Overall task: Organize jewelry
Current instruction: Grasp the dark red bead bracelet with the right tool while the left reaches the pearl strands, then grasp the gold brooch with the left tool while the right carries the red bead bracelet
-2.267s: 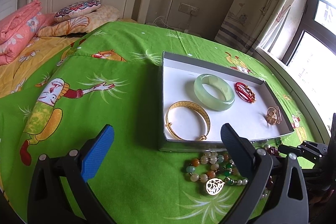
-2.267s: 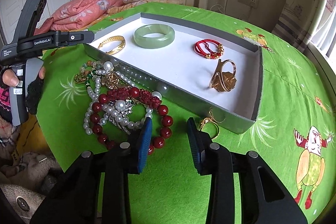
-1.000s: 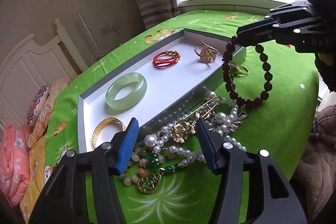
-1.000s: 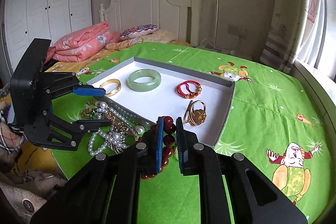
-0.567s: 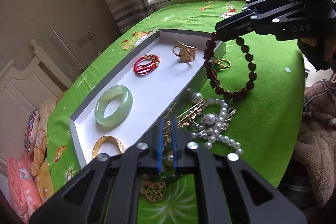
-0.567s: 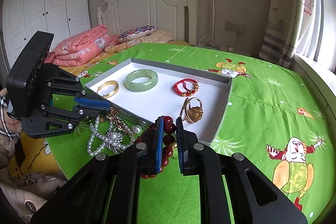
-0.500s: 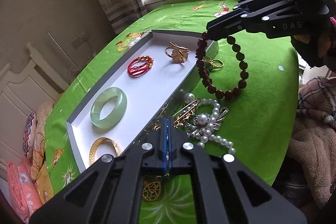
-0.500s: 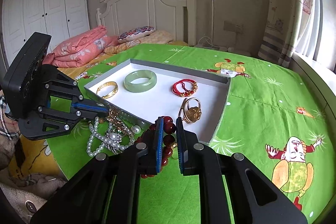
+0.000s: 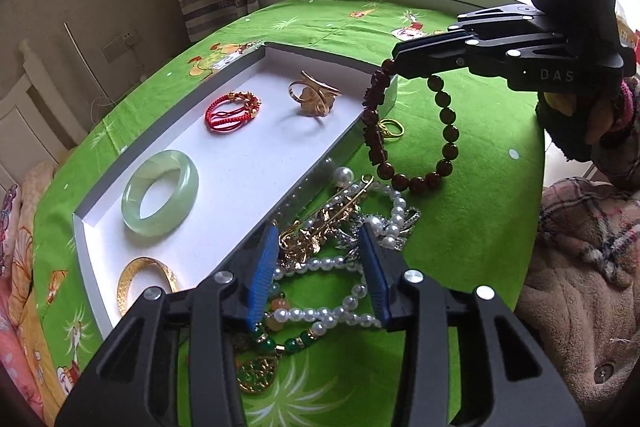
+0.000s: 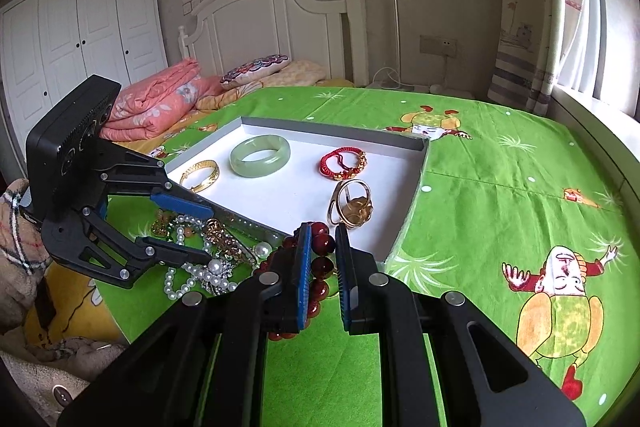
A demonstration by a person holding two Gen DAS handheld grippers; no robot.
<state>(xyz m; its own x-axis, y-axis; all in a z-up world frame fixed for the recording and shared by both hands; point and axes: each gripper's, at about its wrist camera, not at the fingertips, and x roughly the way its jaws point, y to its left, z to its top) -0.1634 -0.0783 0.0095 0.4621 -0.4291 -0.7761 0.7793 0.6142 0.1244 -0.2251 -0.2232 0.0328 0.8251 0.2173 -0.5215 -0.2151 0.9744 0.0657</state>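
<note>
Partly done, by the look of it. Already lying in the shallow white tray (image 9: 352, 65) on the green bed sheet (image 10: 500, 187): a jade bangle (image 9: 160, 193), a gold bangle (image 9: 146, 281), a red cord bracelet (image 9: 232, 109) and a large gold ring (image 9: 314, 99). Left outside, against the near wall of the tray: a tangled heap holding a pearl necklace (image 9: 340, 275), a gold brooch (image 9: 320, 223), a string of green and orange beads with a gold pendant (image 9: 256, 373), and a small gold ring (image 9: 390, 129) just beside the tray's corner.

In hand at present: a dark red bead bracelet (image 9: 420, 131), pinched at its top by the right claw (image 9: 394, 61) and hanging free above the sheet, near the tray's corner but not yet over its floor. Left claw (image 9: 318, 273) parted, empty, straddling the heap with pearls between its blue pads. Probably next: bracelet into the tray, then the heap, piece by piece; snagging of the tangled strands a likely nuisance.

Shown only from the left wrist: the whole loop of the bracelet dangling, the small ring, the pendant. From the right wrist: only a few red beads (image 10: 322, 247) between the blue pads, yet also the headboard (image 10: 280, 27), wardrobe (image 10: 80, 39) and folded pink quilt (image 10: 156, 99).
</note>
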